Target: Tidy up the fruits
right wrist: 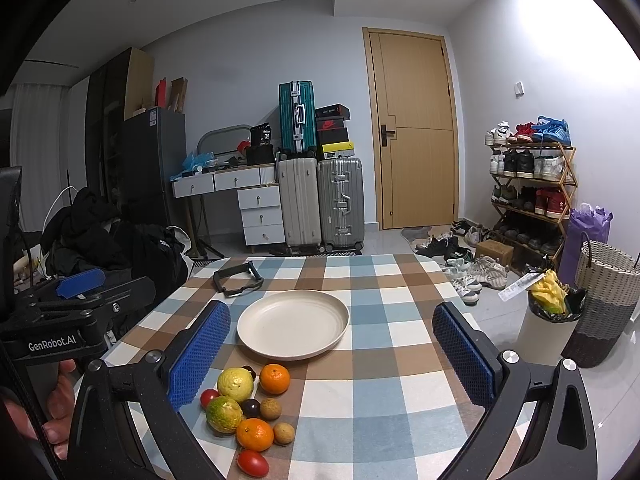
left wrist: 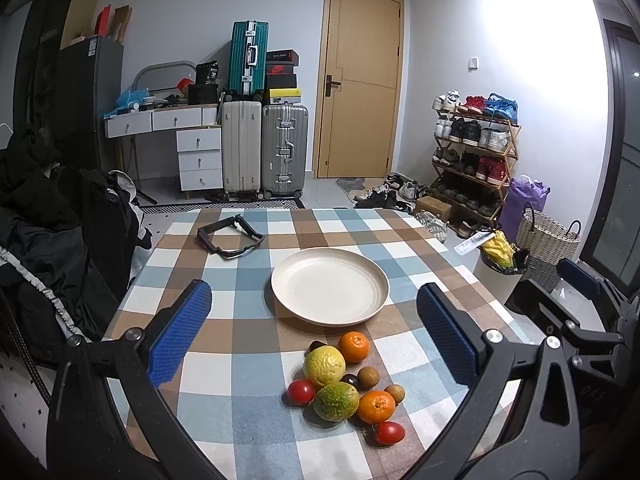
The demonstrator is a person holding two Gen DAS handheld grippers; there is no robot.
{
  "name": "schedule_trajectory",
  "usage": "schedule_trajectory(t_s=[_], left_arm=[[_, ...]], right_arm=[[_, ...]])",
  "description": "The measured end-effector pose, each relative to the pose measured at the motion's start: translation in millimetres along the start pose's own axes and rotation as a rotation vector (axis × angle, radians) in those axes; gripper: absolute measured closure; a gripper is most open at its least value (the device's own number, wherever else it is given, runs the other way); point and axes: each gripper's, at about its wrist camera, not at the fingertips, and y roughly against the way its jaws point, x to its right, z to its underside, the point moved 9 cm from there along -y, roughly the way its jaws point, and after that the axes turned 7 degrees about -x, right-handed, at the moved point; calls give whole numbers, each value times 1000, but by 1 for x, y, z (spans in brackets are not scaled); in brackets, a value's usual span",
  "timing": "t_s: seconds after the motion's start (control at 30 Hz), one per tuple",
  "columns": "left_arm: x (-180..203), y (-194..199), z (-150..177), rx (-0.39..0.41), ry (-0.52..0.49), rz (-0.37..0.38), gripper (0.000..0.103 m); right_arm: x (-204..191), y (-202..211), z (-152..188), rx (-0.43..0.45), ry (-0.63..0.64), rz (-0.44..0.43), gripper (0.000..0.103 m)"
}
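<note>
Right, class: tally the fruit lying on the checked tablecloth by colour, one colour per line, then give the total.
Orange: 2
Red: 2
Yellow or yellow-green: 2
Brown: 2
Dark purple: 2
Total: 10, none yet on the plate.

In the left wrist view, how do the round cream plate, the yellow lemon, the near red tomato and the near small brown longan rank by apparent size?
1. Round cream plate
2. Yellow lemon
3. Near red tomato
4. Near small brown longan

The tomato lies nearer the camera, so its margin over the longan is unsure.
</note>
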Motion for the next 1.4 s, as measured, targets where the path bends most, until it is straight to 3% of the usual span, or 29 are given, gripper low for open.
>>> schedule_trajectory(t_s=[1.23, 1.4], left_arm=[[2, -10, 13, -20, -5, 9, 1], [3, -16, 28, -41, -3, 27, 1]], right_arm=[[-1, -3, 2, -8, 5, -4, 0], [0, -3, 2, -8, 4, -4, 0]])
